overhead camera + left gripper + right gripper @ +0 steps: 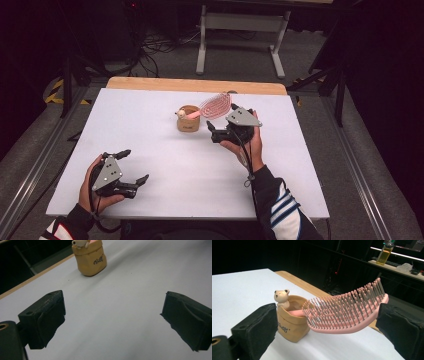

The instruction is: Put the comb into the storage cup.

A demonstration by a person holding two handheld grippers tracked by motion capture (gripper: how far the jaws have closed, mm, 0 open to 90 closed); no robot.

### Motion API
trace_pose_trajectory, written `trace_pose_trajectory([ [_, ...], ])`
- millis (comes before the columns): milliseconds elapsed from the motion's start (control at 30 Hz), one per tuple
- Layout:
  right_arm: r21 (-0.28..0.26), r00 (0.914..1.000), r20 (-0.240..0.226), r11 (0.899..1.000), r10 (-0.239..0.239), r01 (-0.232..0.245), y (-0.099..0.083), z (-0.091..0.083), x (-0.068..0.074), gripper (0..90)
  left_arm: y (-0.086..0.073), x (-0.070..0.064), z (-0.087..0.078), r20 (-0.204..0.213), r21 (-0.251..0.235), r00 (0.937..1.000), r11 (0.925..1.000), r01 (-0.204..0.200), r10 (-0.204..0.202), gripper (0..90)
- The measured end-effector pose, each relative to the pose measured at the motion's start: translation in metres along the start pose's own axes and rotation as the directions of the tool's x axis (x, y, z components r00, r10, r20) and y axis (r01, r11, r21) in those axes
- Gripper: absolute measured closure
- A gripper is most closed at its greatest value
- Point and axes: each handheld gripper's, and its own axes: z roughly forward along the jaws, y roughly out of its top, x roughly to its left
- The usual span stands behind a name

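The desk [165, 165] carried little: a white sheet with one small group of things at its far middle. There a tan cup [188, 120] with a bear figure on its rim stood upright, and a pink brush [215, 105] sat with its handle down in the cup and its bristled head leaning out to the right, clear of the rim.

The brush's long axis ran from the cup up and rightward toward the right gripper [223, 128], which hung just beside the head, near the cup's right side. In the right gripper view the head [347, 310] lay across the gap, bristles up, its far tip close against the right-hand finger [402, 327] and the cup [292, 322] behind the left-hand finger [257, 330]. The fingers stood wide apart and clamped nothing; whether the tip touched the finger I could not tell.

The left gripper [131, 167] lay at the near left corner, well apart from the cup, its fingers also spread and empty; its own view showed the cup [90, 260] far ahead.

So the right hand was plainly the nearer one. Judging by this, the coming move hinged on closing across the width of the head, at right angles to its long axis, then drawing along that axis, up and out of the cup.
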Motion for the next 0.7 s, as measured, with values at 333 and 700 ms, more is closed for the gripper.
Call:
trace_pose_trajectory([
  [333, -0.006, 0.9996, -0.024, 1.000, -0.011, 0.011, 0.001, -0.007, 0.000, 4.6, 0.000, 0.000, 0.000, -0.001, 0.002, 1.0000, 1.0000, -0.001, 0.001, 6.1],
  [700, -0.012, 0.9981, -0.041, 0.999, -0.045, 0.044, 0.003, -0.020, 0.000, 4.7, 0.001, 0.000, 0.000, 0.001, 0.003, 1.0000, 1.0000, -0.007, 0.007, 6.1],
])
